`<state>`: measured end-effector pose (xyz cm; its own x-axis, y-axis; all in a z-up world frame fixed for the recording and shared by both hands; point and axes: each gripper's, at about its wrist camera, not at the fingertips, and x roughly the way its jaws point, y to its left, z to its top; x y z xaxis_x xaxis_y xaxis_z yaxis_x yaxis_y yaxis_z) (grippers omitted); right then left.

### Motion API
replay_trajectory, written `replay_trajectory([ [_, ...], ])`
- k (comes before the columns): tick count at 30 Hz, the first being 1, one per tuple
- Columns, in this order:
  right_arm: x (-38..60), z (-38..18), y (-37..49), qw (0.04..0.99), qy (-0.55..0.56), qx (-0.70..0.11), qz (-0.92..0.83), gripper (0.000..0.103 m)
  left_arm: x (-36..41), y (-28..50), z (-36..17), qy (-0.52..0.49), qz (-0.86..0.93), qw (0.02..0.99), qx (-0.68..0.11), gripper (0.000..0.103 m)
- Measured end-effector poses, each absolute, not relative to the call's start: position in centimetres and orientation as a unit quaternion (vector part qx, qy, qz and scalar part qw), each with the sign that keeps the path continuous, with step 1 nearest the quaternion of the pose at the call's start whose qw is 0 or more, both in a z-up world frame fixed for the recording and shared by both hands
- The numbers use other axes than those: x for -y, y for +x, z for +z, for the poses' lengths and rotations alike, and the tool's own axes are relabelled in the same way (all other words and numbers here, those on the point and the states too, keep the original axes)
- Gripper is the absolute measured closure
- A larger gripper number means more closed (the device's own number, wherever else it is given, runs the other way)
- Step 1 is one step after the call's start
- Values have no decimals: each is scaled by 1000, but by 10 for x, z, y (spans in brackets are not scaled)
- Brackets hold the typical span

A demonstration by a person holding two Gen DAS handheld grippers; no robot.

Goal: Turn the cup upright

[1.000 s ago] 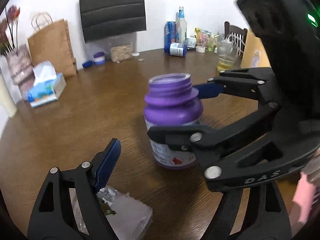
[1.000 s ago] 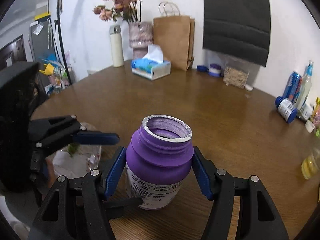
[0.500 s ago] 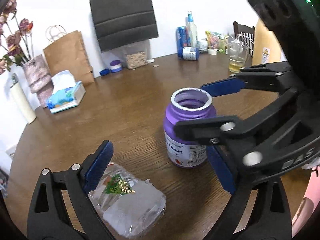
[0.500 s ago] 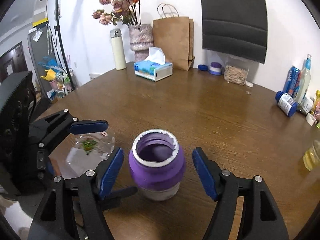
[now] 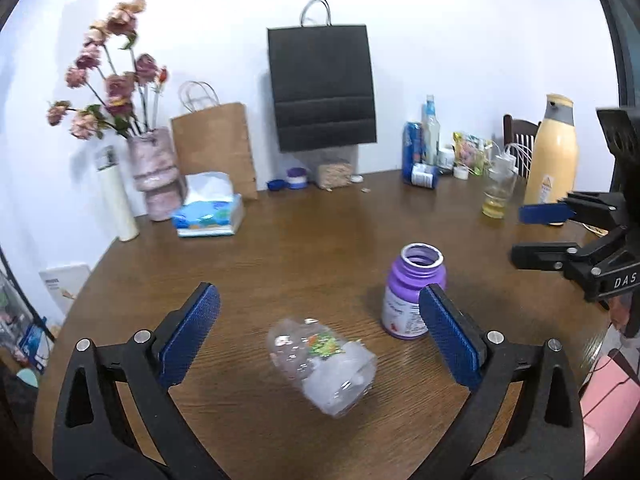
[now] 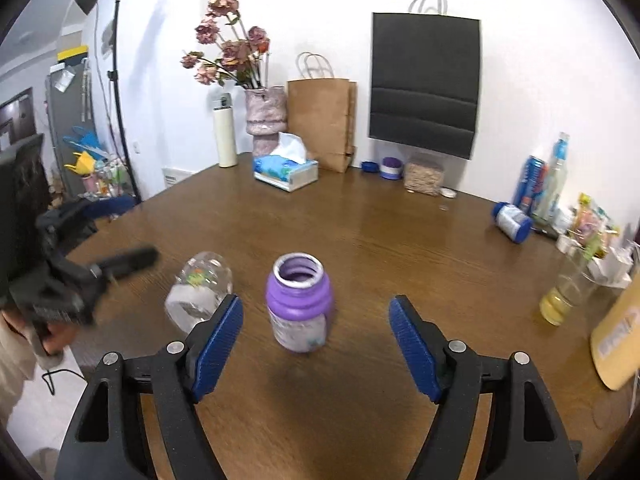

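Purple plastic jar-shaped cup [image 6: 299,306] was seen standing upright, mouth open to the top, on the round brown wooden table [image 6: 400,248], free of both claws. Right gripper [image 6: 316,350] was spread wide with nothing held, the cup sitting just ahead between its blue pads [image 6: 218,344]. Left gripper [image 5: 320,340] was spread wide too, also empty. Crumpled clear plastic bottle [image 5: 324,366] was lying on its side at roughly 9 o'clock from the cup, close but not touching.
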<state>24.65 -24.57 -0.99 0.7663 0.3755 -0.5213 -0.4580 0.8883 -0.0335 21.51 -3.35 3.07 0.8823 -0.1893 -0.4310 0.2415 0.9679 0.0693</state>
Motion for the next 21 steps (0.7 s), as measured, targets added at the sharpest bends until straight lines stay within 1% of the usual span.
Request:
replay_trajectory([
  [11,249,-10,220,946,-53,-248,202,23,12,183,37,13,-73,978,-196,4],
  [17,248,-23,178,952,-30,-230,200,23,5,118,22,-40,-3,986,-164,3],
  [20,245,-29,150,954,-36,-219,200,23,3,87,20,-47,12,987,-154,3],
  [21,242,-31,136,956,-41,-212,199,23,2,73,20,-44,23,988,-148,1],
])
